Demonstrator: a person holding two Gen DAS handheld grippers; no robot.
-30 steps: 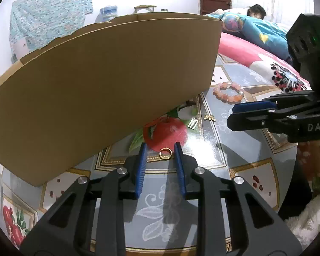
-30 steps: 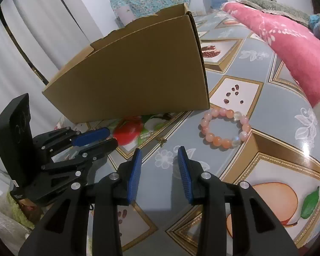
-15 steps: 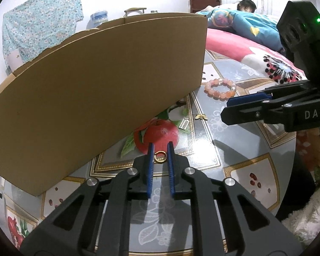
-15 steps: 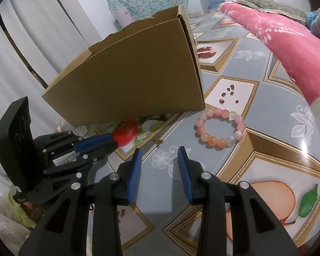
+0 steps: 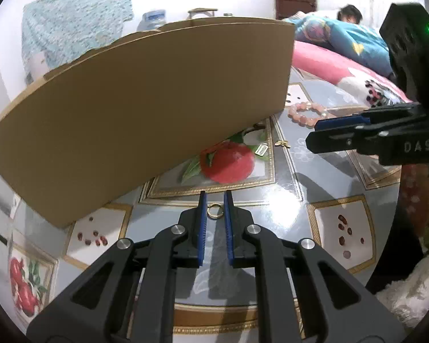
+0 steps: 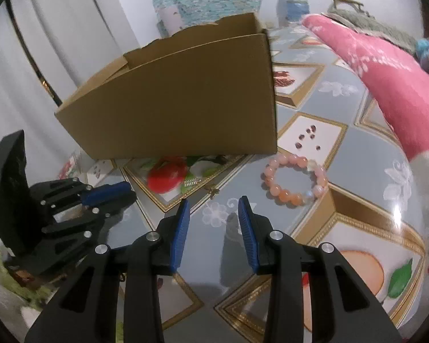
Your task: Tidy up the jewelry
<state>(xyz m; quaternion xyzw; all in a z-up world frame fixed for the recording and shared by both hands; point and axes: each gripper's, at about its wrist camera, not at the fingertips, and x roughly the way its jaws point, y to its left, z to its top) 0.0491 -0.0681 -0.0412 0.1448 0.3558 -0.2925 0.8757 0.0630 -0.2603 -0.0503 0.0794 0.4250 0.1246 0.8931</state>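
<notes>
Here, in the left wrist view, the left gripper sits low at centre, its ribbed blue pads pinched onto a small gold ring standing between them above the glossy fruit-patterned tabletop. A plain brown cardboard box fills the upper left. A round bracelet of smooth peach beads lies at the right.

In the right wrist view, the right gripper hangs at lower centre, jaws partly apart with nothing between them. The bracelet lies just above and right of it, beside the box's lower right corner.
</notes>
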